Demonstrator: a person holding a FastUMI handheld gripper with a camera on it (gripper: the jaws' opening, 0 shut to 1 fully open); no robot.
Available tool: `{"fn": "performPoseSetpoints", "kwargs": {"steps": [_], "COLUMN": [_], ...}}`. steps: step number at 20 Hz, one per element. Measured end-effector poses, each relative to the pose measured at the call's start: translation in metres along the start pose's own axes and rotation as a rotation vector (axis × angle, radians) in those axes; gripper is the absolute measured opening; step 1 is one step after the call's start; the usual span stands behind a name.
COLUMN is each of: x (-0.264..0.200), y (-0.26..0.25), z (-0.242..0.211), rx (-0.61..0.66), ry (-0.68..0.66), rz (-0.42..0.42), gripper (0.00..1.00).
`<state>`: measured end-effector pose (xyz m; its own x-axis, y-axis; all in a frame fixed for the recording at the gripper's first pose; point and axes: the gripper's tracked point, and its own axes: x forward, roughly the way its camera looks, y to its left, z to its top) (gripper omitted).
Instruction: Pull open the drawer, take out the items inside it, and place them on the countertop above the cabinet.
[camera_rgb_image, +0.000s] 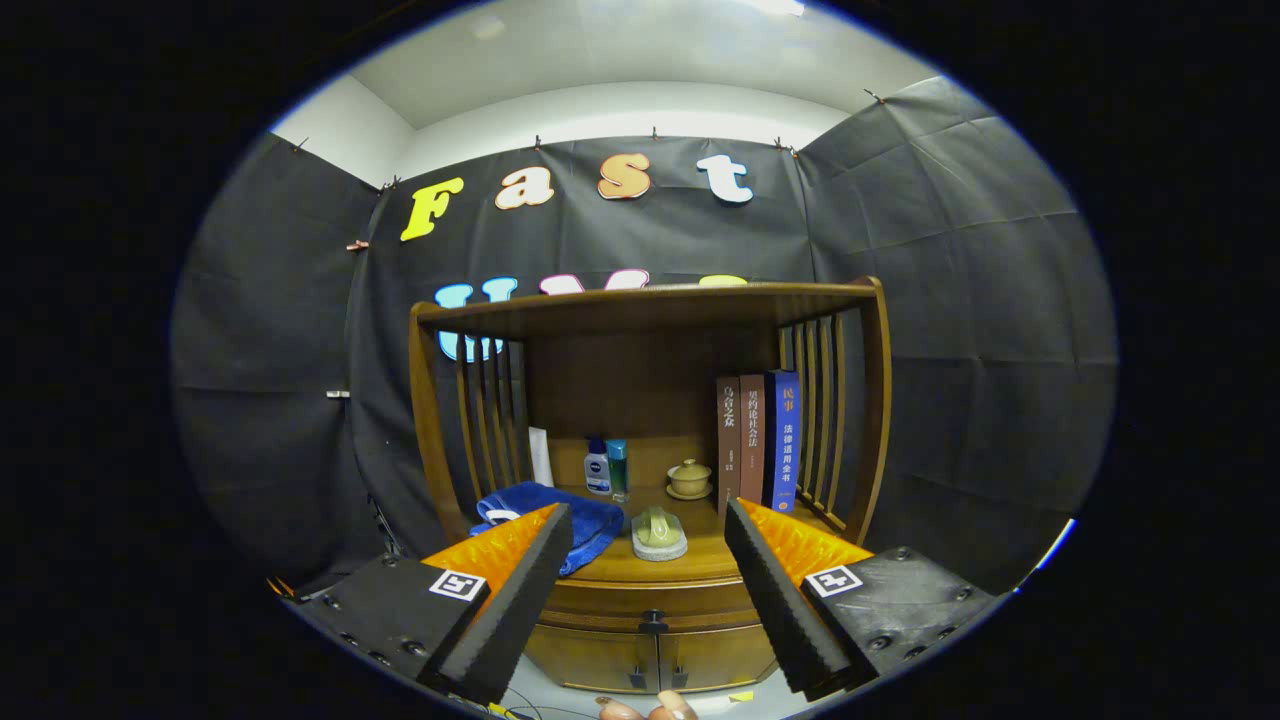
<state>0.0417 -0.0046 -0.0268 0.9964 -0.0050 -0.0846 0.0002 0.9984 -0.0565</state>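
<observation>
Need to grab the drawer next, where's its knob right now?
In the gripper view, the drawer knob sits on the cabinet front below the countertop, between and beyond the open tongs.

A staged recording booth: black cloth (960, 300) pinned up as walls beneath a white ceiling at the top, enclosing a wooden cabinet (645, 590) at center dressed like a home with books (757, 440), a towel (560, 515) and bottles (605, 467).

We see a cabinet (640, 330) of glossy brown wood, a soft blue cloth (590, 525) on its desk (690, 570), a smooth glazed cup (689, 477), and tongs (647, 585), spread apart, with ridged matt pads (775, 590).
</observation>
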Motion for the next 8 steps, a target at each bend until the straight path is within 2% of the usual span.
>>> {"fn": "performPoseSetpoints", "kwargs": {"steps": [8], "x": [-0.04], "y": [0.01], "z": [0.038], "rx": [-0.022], "ry": [-0.017], "rz": [0.026], "gripper": [1.0]}}
